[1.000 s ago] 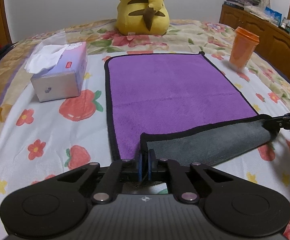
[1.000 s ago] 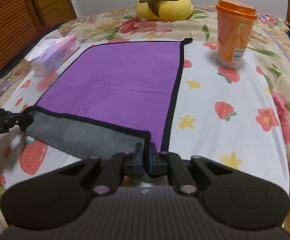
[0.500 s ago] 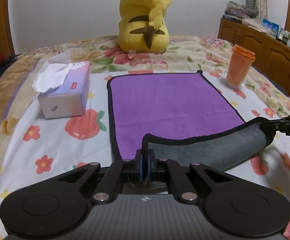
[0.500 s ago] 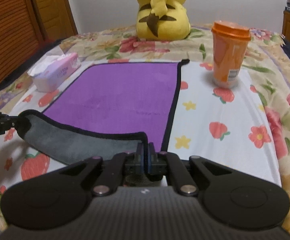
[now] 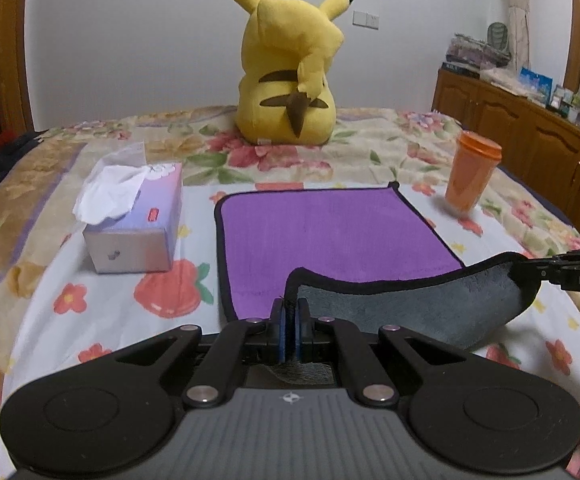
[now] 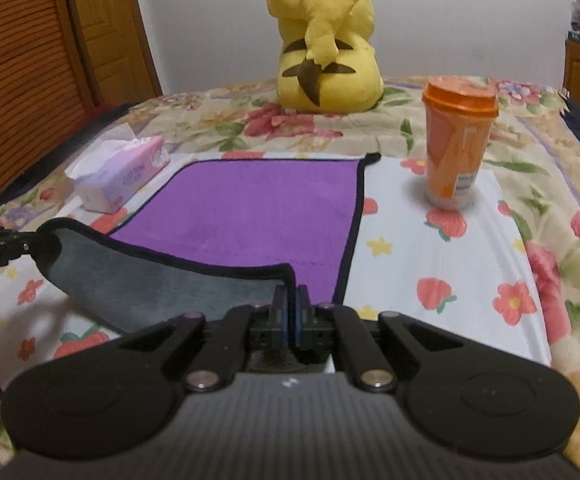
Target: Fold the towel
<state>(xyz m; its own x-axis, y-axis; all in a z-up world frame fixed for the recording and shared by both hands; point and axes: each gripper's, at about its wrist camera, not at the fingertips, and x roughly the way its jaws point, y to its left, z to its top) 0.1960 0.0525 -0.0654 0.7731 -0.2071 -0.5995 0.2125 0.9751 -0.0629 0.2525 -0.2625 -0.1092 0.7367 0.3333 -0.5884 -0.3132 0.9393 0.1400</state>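
A purple towel (image 5: 330,232) with a black hem and grey underside lies on the flowered bedspread; it also shows in the right wrist view (image 6: 257,208). Its near edge is lifted and turned over, grey side (image 5: 410,304) up. My left gripper (image 5: 289,312) is shut on the near left corner. My right gripper (image 6: 290,300) is shut on the near right corner. Each gripper shows at the edge of the other's view, the right gripper (image 5: 538,270) at right and the left gripper (image 6: 39,240) at left.
A tissue box (image 5: 133,224) stands left of the towel. An orange lidded cup (image 5: 472,176) stands to its right, also in the right wrist view (image 6: 456,140). A yellow plush toy (image 5: 290,76) sits behind the towel. Wooden cabinets (image 5: 530,128) line the right wall.
Both grippers have lifted the towel's near edge higher and carried it toward the far edge. The views have tilted up, showing more of the plush toy and wall.
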